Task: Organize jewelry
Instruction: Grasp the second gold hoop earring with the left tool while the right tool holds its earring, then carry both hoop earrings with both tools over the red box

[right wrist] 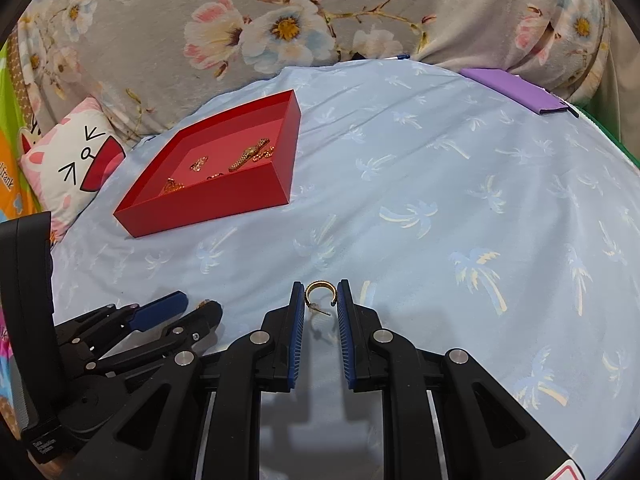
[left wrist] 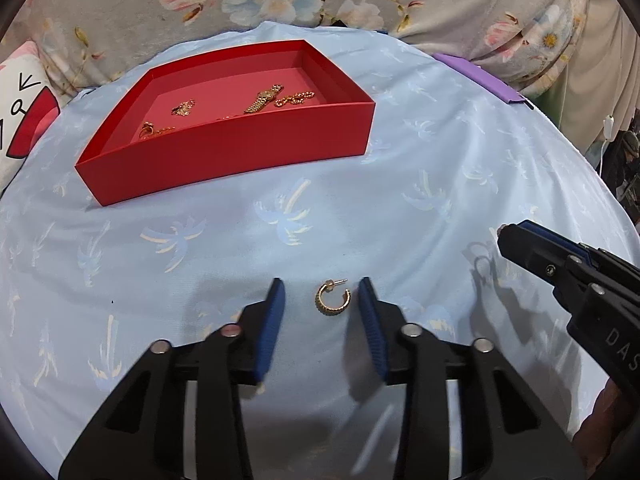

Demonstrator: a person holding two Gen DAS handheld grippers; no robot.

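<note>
Gold hoop earring (left wrist: pixel 333 298) lying on blue cloth (left wrist: pixel 360 208) nearer than red box (left wrist: pixel 224 152), bracketed untouched by left gripper (left wrist: pixel 322 300) for lifting; second earring (right wrist: pixel 320 292) pinched in right gripper (right wrist: pixel 320 294), likely bound for that box.

The left hand-held gripper (left wrist: pixel 322 300) is matte black plastic: two angular fingers, each faced on its inner side with a ribbed blue pad (left wrist: pixel 276 320), on linkage arms with triangular cut-outs. Round silver pivot pins (left wrist: pixel 232 330) sit at the joints. The right hand-held gripper (right wrist: pixel 319 300) has the same build, with black links, blue ribbed pads (right wrist: pixel 298 320) and silver pins (right wrist: pixel 260 337). Its side bears the white letters "DAS" (left wrist: pixel 618 346) and a small screw (left wrist: pixel 551 269). The left one's body carries a small white-lettered label (right wrist: pixel 42 446).
</note>
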